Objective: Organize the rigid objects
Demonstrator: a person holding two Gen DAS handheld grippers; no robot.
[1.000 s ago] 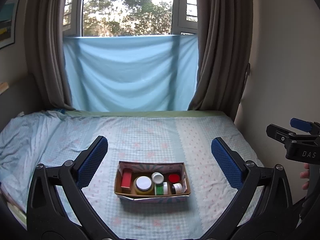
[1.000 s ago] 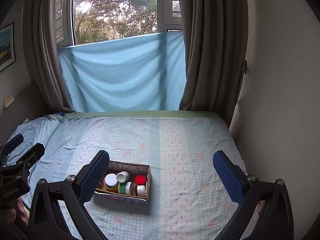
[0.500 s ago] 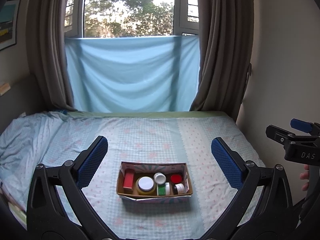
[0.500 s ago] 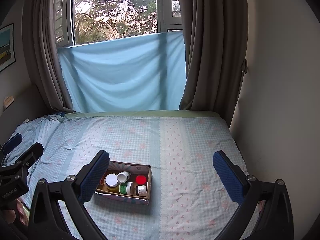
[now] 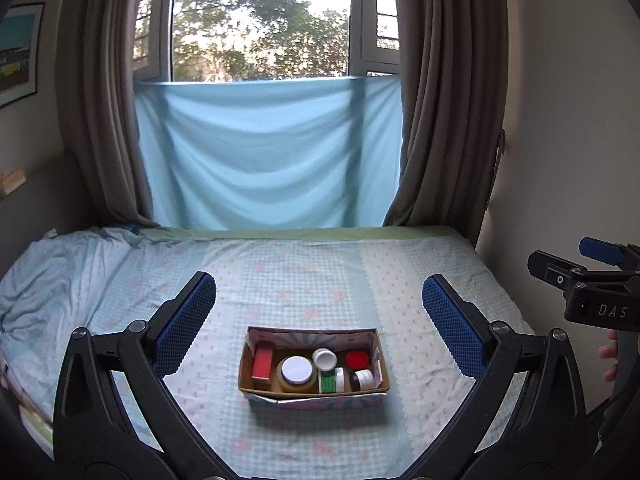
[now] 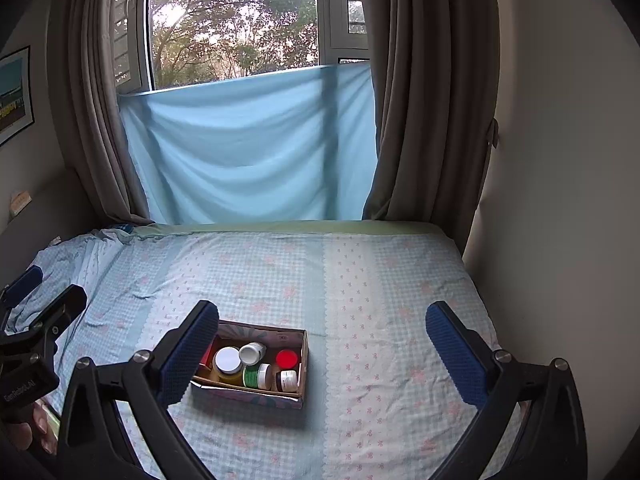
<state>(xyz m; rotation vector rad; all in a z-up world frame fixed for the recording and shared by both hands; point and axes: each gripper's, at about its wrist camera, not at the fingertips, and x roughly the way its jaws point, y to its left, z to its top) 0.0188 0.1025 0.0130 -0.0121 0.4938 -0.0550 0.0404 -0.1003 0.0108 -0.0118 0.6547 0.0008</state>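
While both grippers hang above the bed (image 5: 400, 272), each camera catches a bit the other misses. From the left wrist view the cardboard box (image 5: 314, 394) sits dead centre between the fingers of the left gripper (image 5: 316, 320), spread wide with nothing in them, and you can see all of it: a red block (image 5: 262, 364) at the left end, then a yellow jar with a white lid (image 5: 297, 371), a small white-capped bottle (image 5: 325, 358), a green-labelled bottle (image 5: 331, 380) lying down, a red lid (image 5: 357, 359) and a dark little jar (image 5: 363, 378). Off at the right edge there's part of the other gripper body with fingertips of a hand (image 5: 610, 354) behind it.

From the right wrist view the right gripper (image 6: 320, 344) is just as wide apart and empty, but its left finger (image 6: 188, 354) covers the box's left end, so the red block is barely visible. Labels are too small to read. At the left edge the left gripper's body is cut off.
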